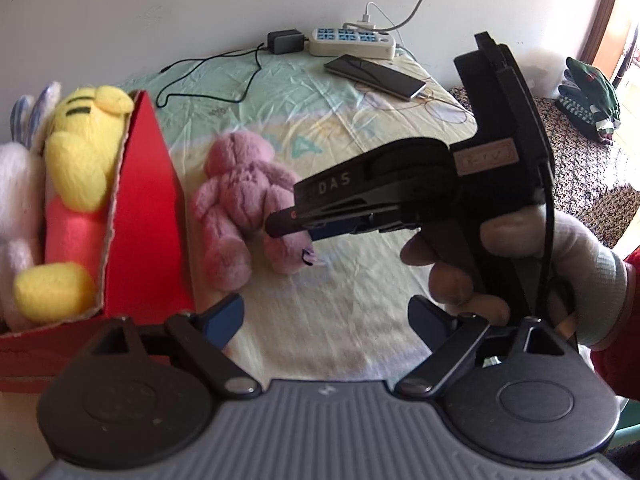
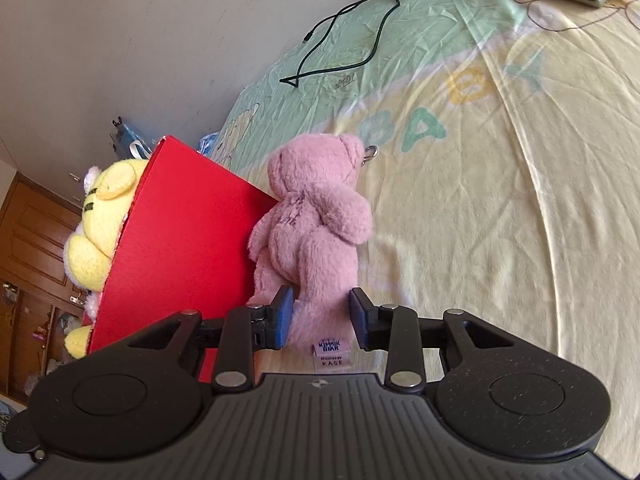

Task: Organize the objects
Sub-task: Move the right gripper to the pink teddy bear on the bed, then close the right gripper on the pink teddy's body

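Fuzzy plush pink bear (image 2: 316, 232), matt red cardboard box (image 2: 180, 248)

Left tongs (image 1: 322, 322) up close: black linkage arms, silver pivot screws, blue pads (image 1: 224, 318) on the fingertips, two round black discs flanking a ribbed grey housing with a small compass-like emblem at its centre. Right tongs (image 2: 320, 316) wear the same kit, black ribbed body, blue pads (image 2: 285, 316), silver screws. Seen from the left camera, the right tool's black casing reads "DAS" in white and carries a pale label further back. The gloved hand (image 1: 560, 264) has a light grey knit glove, with a red sleeve (image 1: 616, 356) at the far right.
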`<action>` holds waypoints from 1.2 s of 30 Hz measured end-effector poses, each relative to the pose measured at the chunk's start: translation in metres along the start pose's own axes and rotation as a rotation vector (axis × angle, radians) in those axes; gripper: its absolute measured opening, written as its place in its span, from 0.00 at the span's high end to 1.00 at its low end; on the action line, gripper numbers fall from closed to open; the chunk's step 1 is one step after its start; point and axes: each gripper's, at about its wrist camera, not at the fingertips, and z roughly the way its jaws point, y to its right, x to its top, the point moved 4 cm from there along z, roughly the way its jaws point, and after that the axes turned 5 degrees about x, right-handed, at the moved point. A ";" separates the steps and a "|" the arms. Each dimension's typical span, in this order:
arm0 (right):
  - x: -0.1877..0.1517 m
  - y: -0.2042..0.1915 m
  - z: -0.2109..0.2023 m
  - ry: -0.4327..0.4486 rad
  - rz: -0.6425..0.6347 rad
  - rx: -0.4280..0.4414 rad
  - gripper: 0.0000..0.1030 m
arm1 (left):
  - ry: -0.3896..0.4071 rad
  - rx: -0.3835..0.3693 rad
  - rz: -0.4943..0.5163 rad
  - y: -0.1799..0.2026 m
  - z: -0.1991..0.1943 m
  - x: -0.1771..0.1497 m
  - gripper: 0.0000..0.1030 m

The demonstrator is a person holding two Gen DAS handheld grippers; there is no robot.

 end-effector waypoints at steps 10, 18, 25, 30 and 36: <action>0.000 0.008 0.000 0.006 0.004 0.013 0.74 | -0.008 -0.001 0.018 0.002 0.002 0.002 0.12; -0.015 0.016 -0.034 0.020 0.016 -0.001 0.75 | 0.000 -0.032 0.053 0.004 -0.005 0.000 0.12; -0.052 0.020 -0.070 0.004 0.065 -0.012 0.76 | -0.004 -0.087 0.088 0.014 -0.010 -0.010 0.11; -0.084 0.022 -0.091 -0.007 0.070 -0.025 0.79 | -0.018 -0.144 0.104 0.022 -0.008 -0.017 0.09; -0.093 0.025 -0.112 0.030 0.061 -0.048 0.78 | -0.021 -0.164 0.150 0.036 -0.001 -0.021 0.09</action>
